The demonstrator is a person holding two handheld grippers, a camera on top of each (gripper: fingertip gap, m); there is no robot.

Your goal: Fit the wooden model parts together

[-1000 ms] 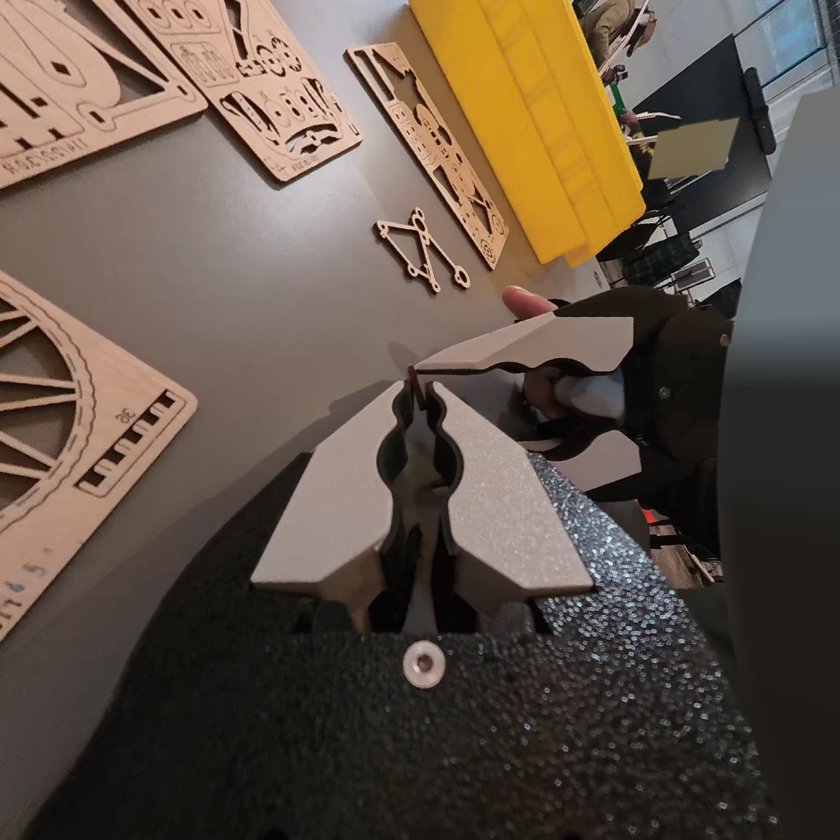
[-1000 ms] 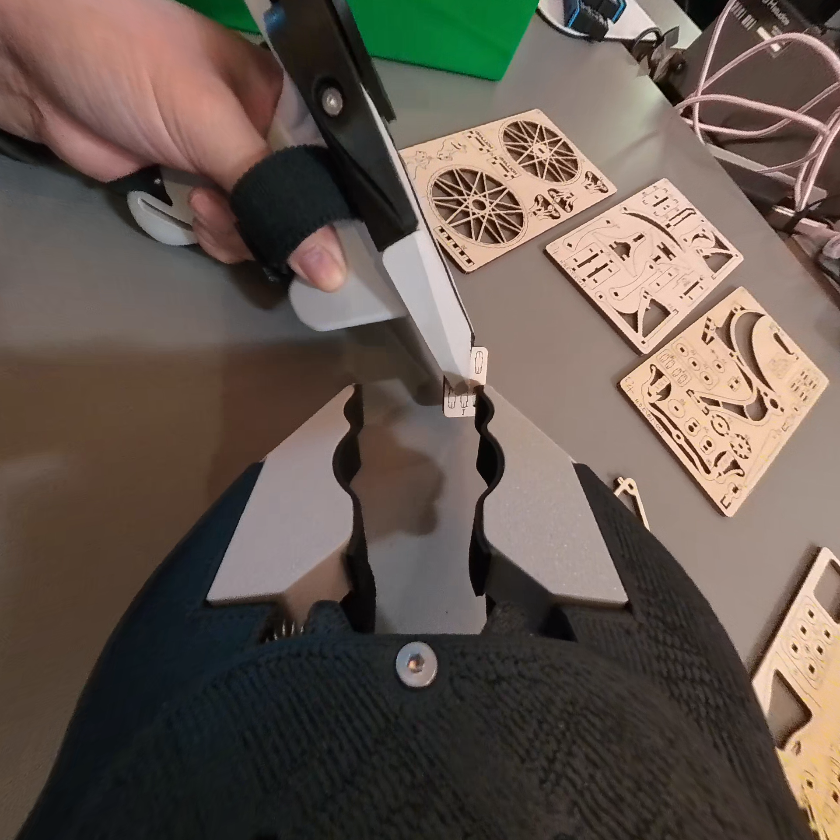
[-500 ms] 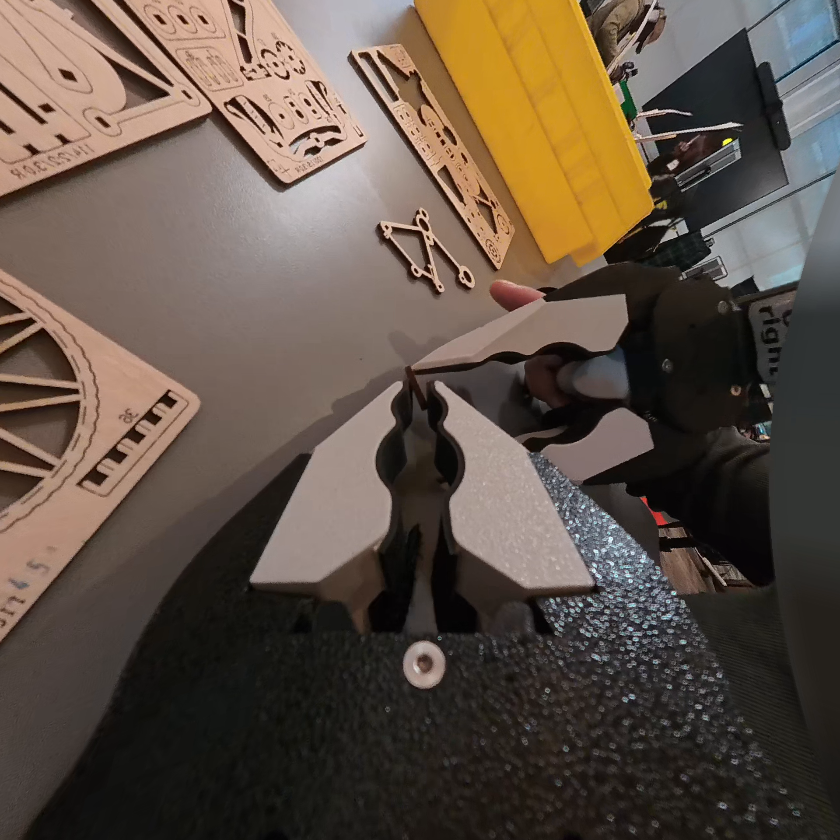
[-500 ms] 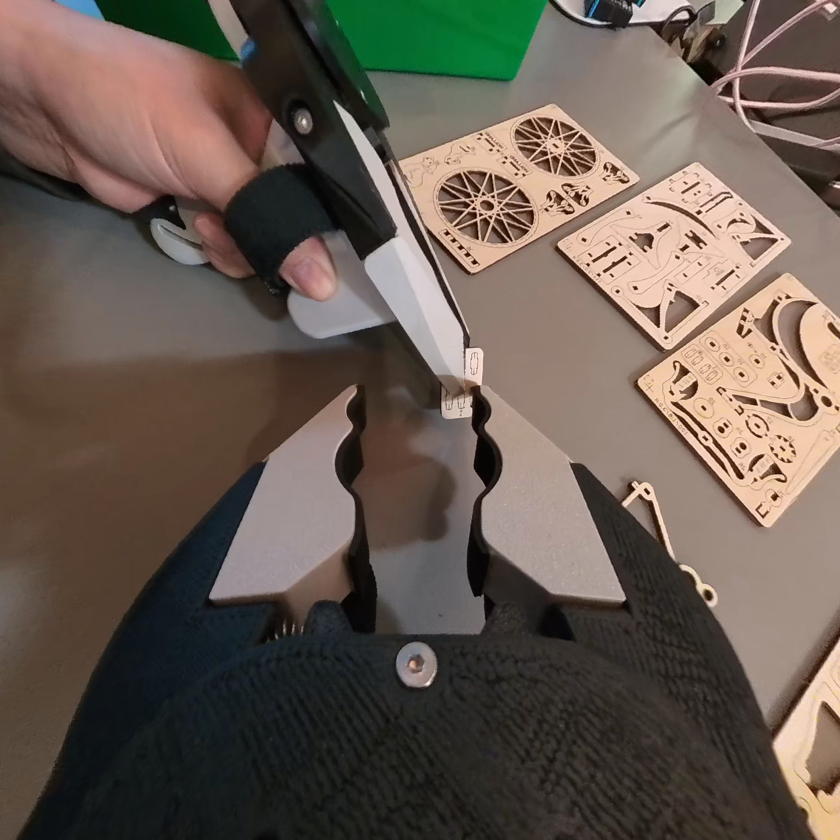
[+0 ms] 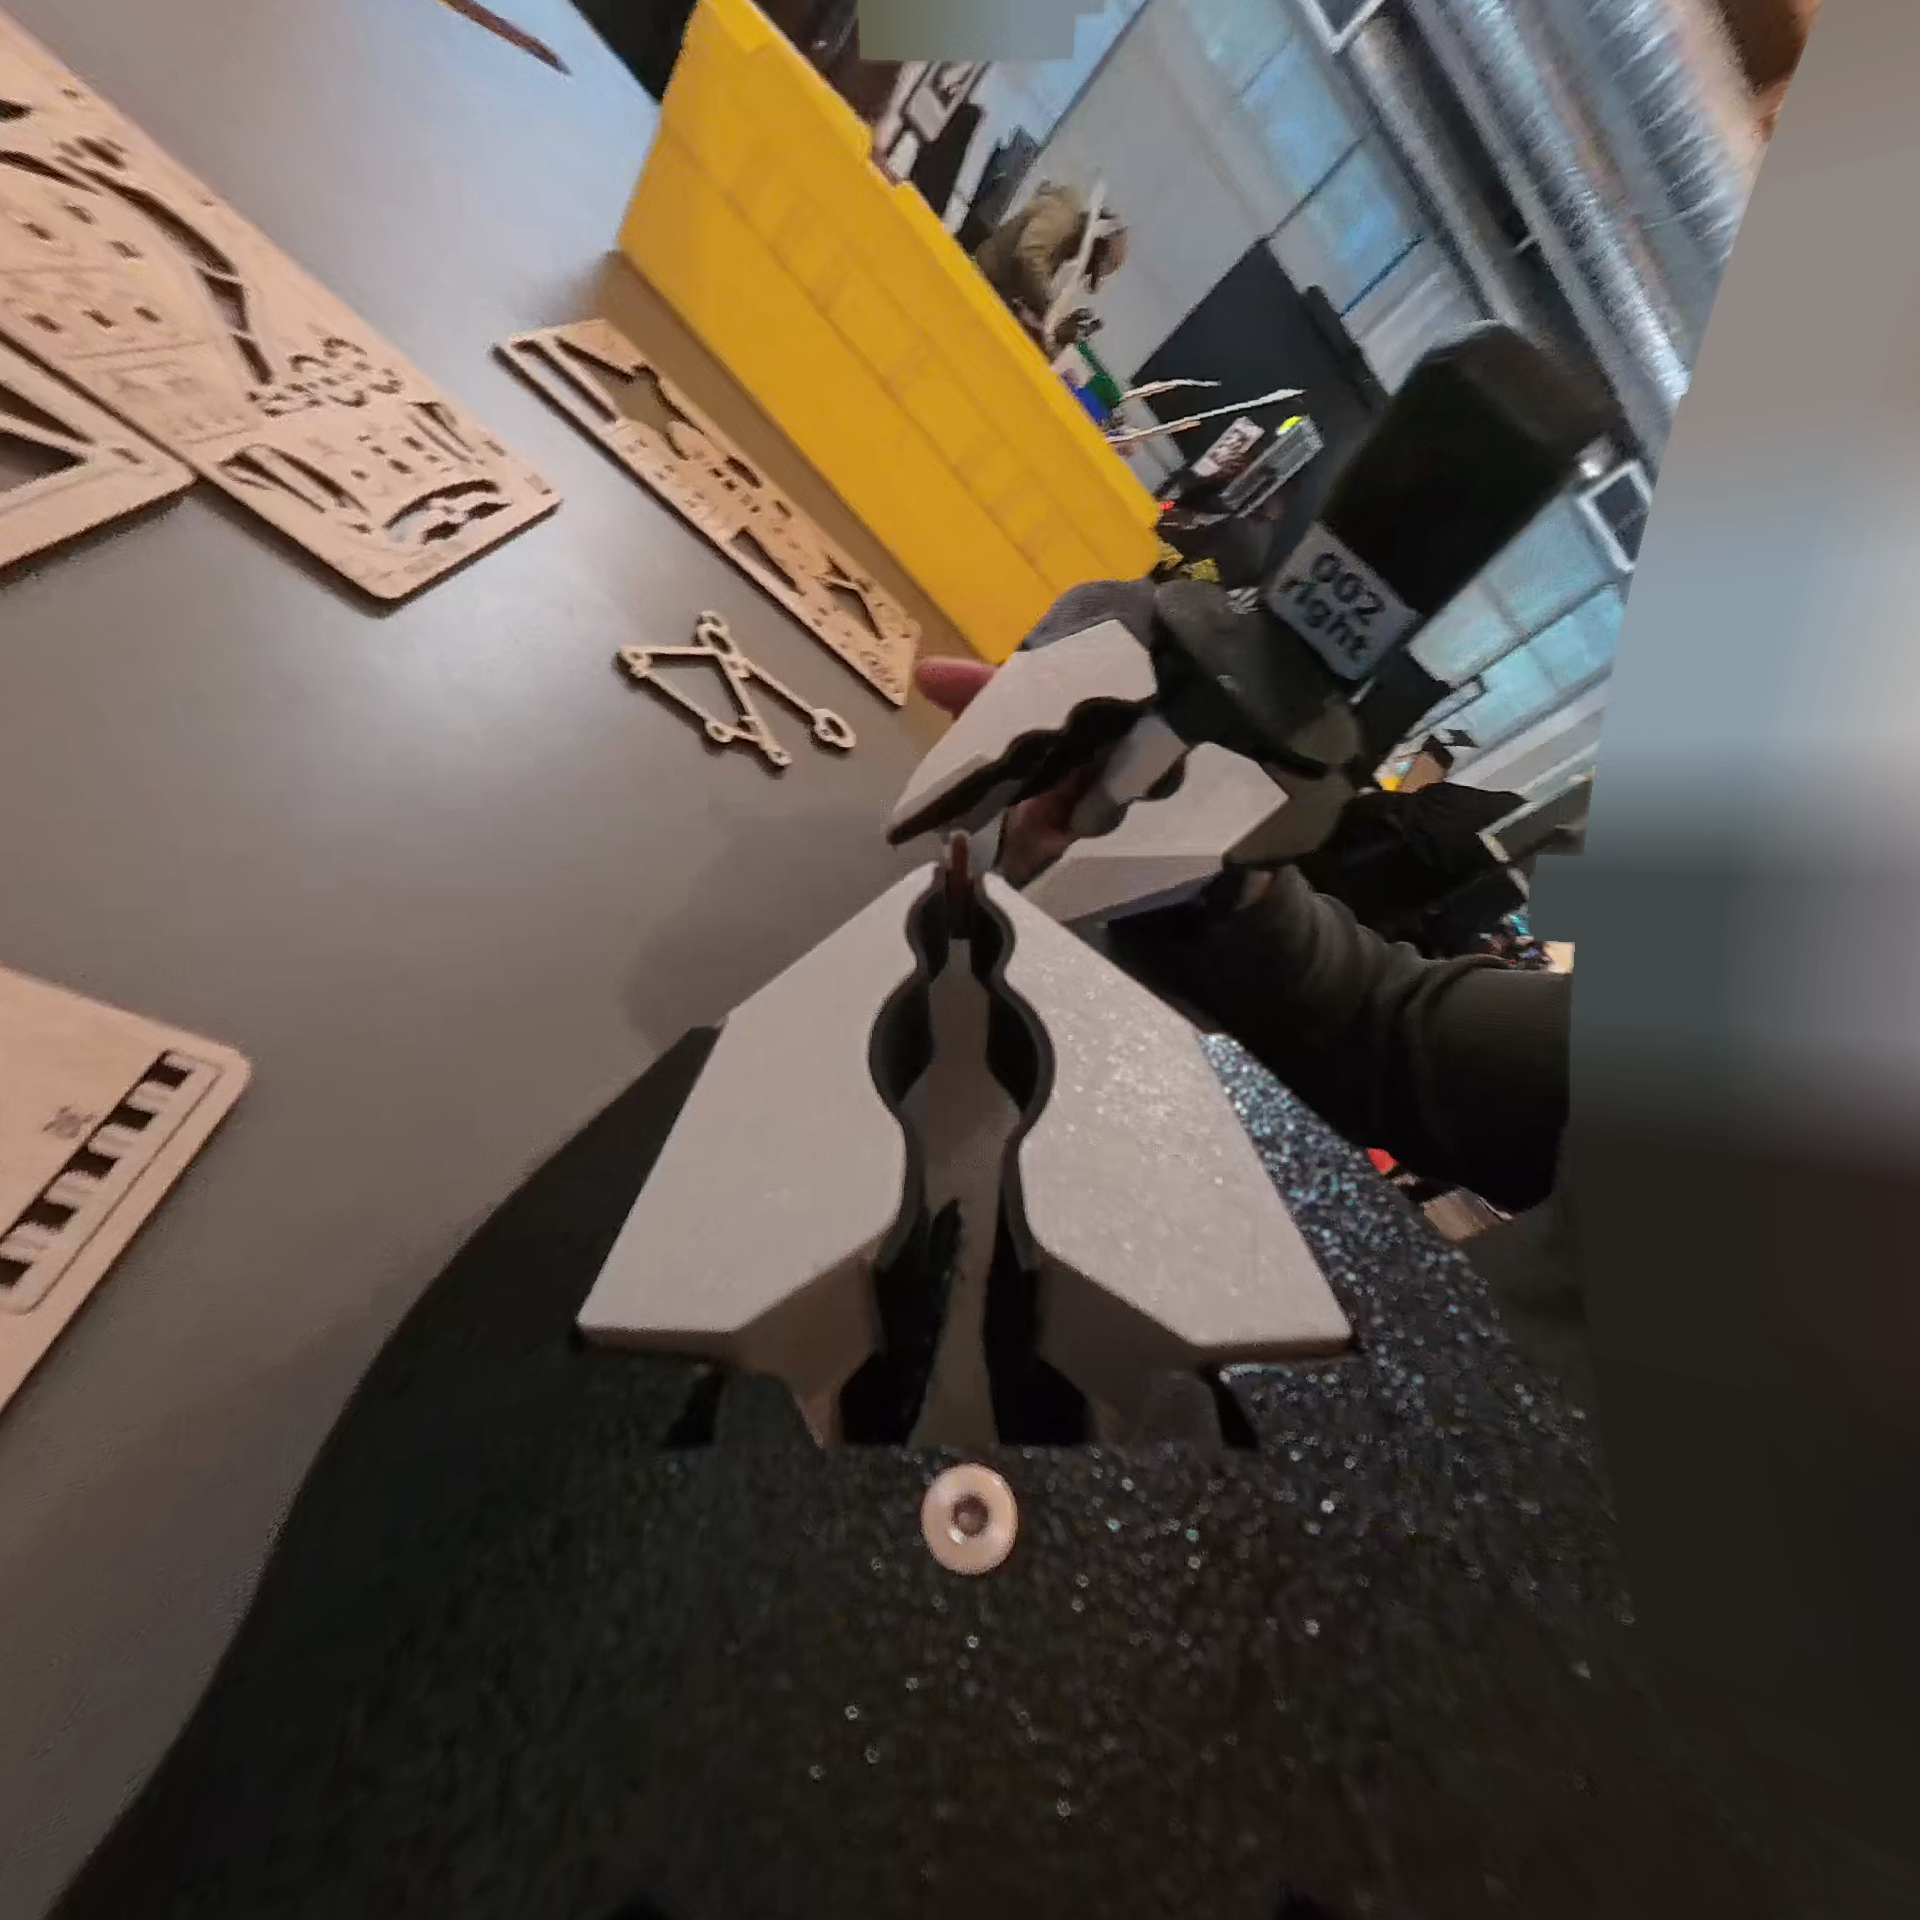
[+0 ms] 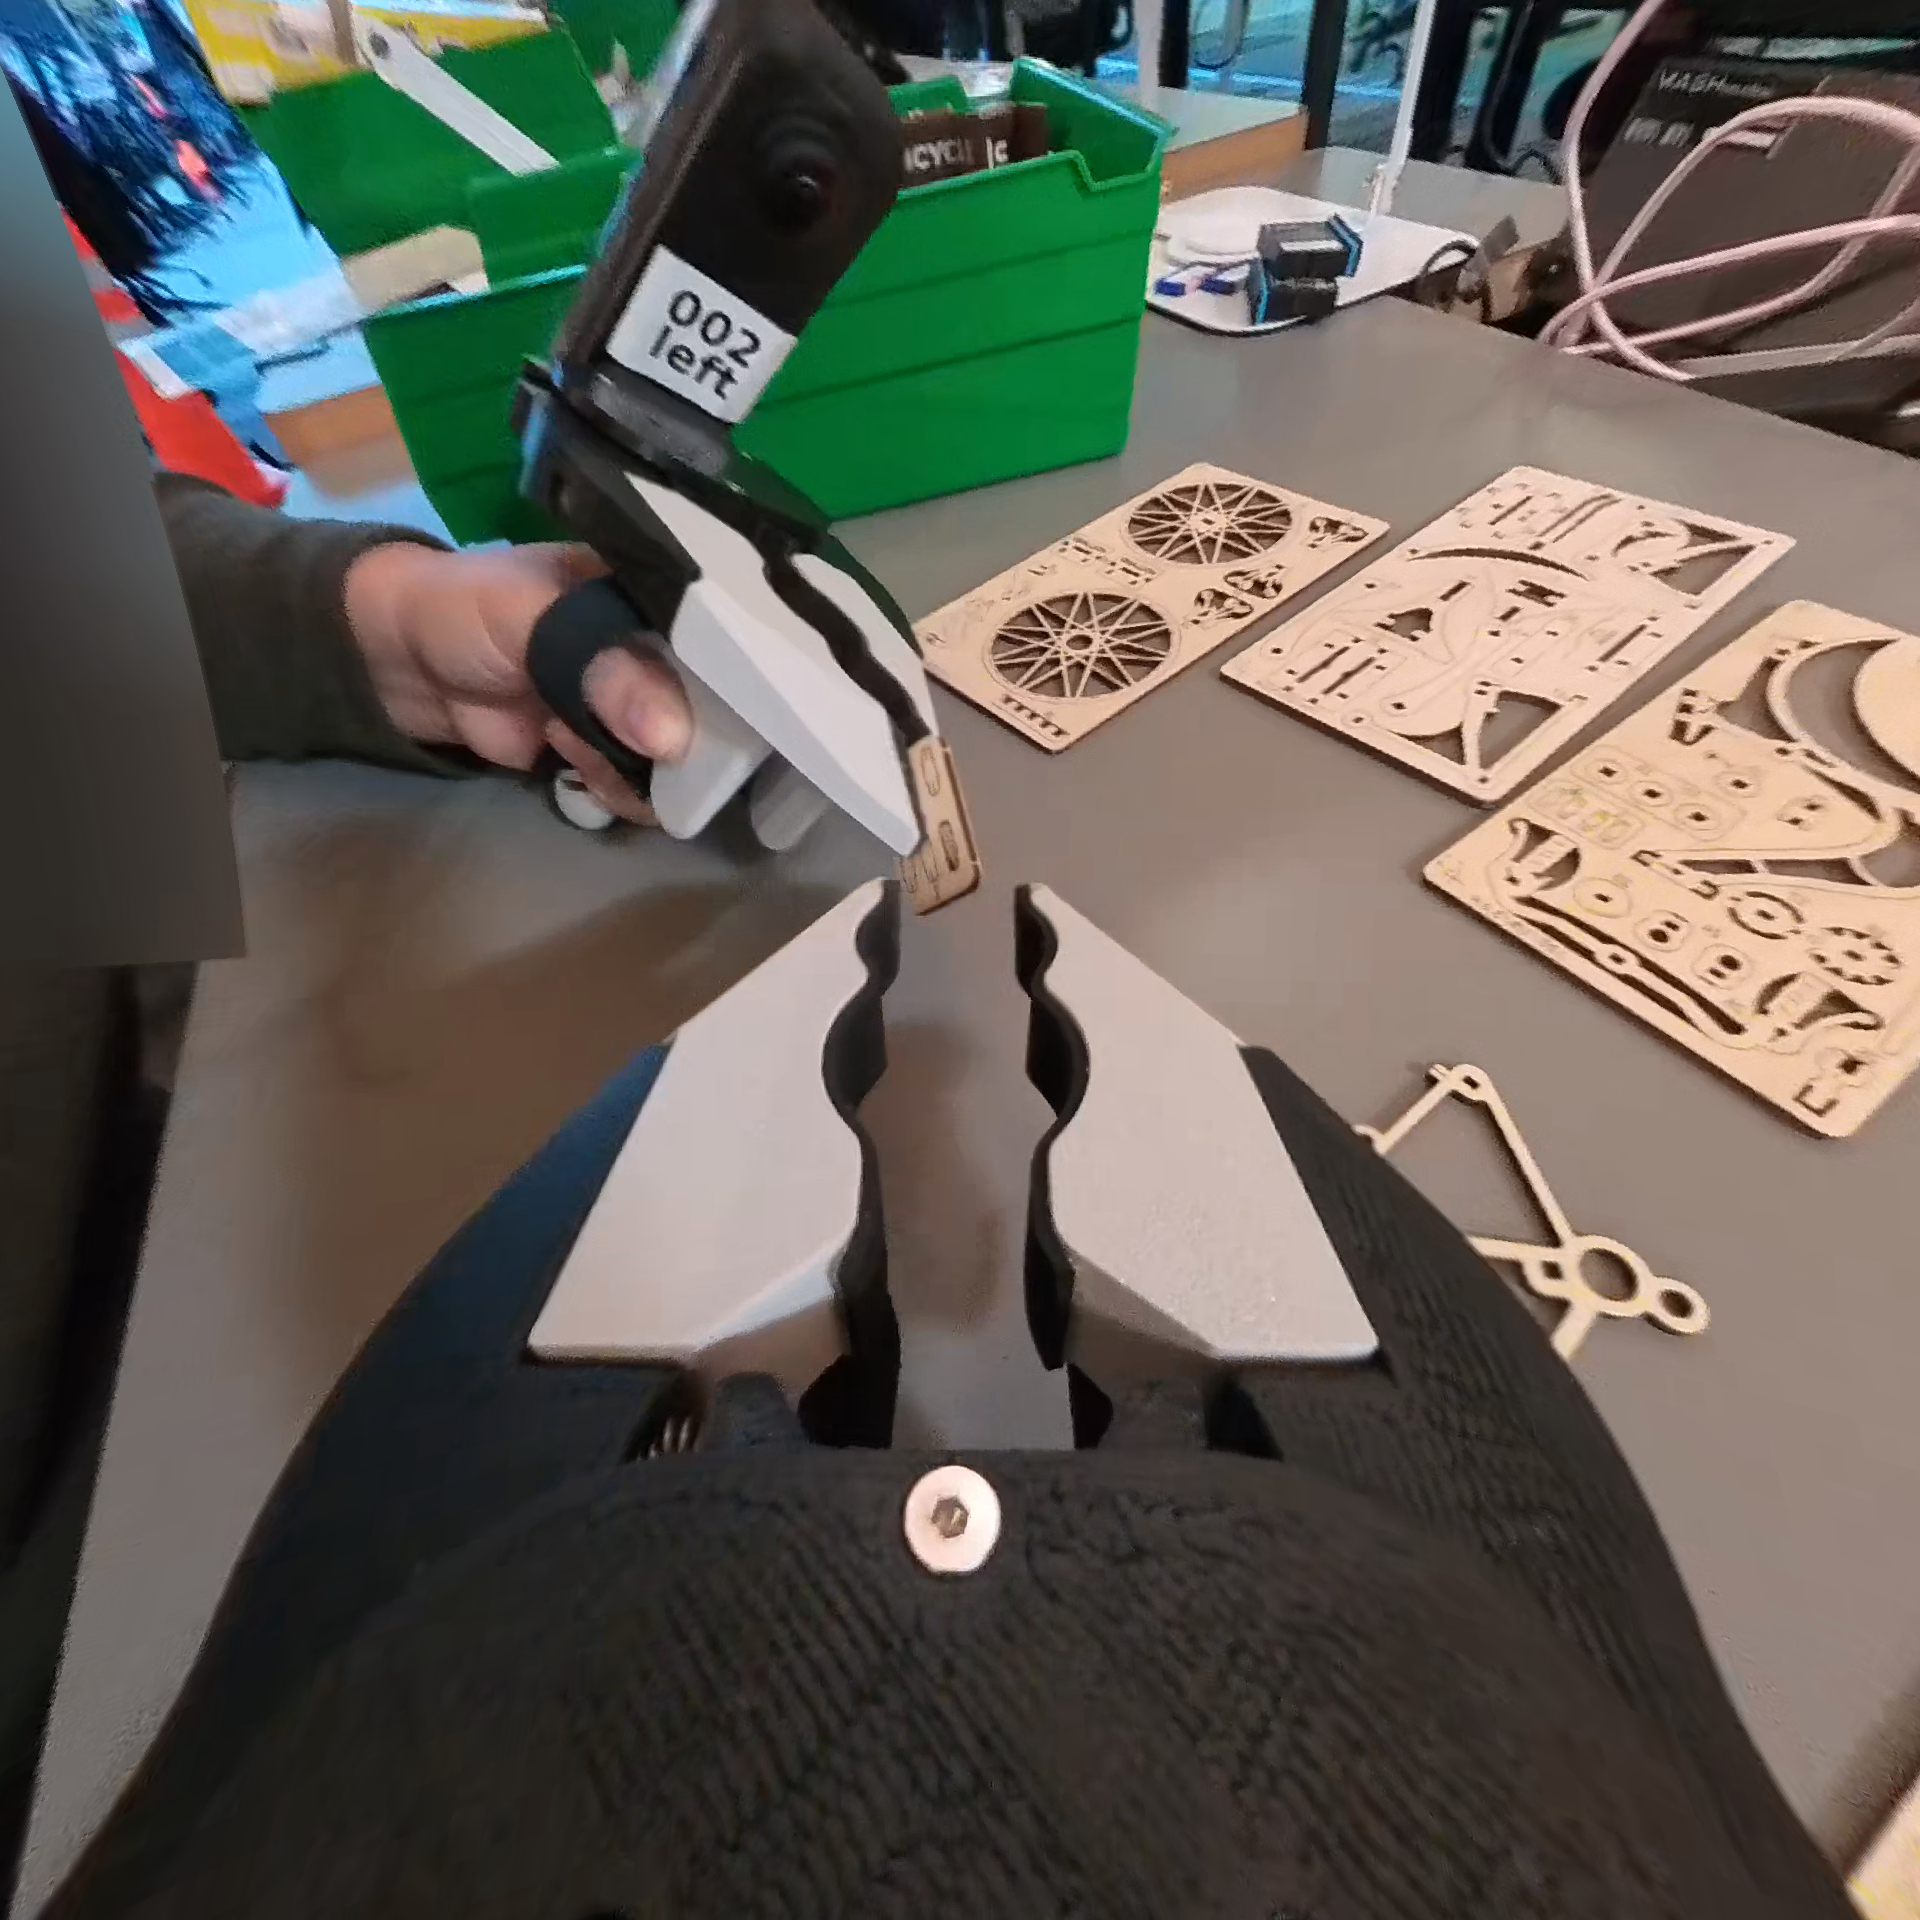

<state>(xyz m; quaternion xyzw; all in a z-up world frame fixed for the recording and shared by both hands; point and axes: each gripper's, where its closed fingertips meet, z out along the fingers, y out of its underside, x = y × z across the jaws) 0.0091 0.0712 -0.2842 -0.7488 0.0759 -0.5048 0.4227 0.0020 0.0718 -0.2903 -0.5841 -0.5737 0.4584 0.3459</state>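
My left gripper is shut on a small slotted wooden part, held edge-on at its tips. In the right wrist view that part hangs from the left gripper just beyond my right gripper. It is close to the left fingertip and I cannot tell if they touch. My right gripper is open and empty, with a narrow gap between its jaws. Its fingers show in the left wrist view above the held part. Both grippers are held above the grey table.
Several laser-cut wooden sheets lie on the table to the right. A loose wooden frame piece lies near my right gripper and also shows in the left wrist view. Green bins stand behind, and a yellow bin stands at the far edge. Less than 4 cm separates the two grippers' tips.
Both grippers have risen and tilted up, so more of the room shows. My right gripper's jaws have narrowed, and its right fingertip has come off the held part.
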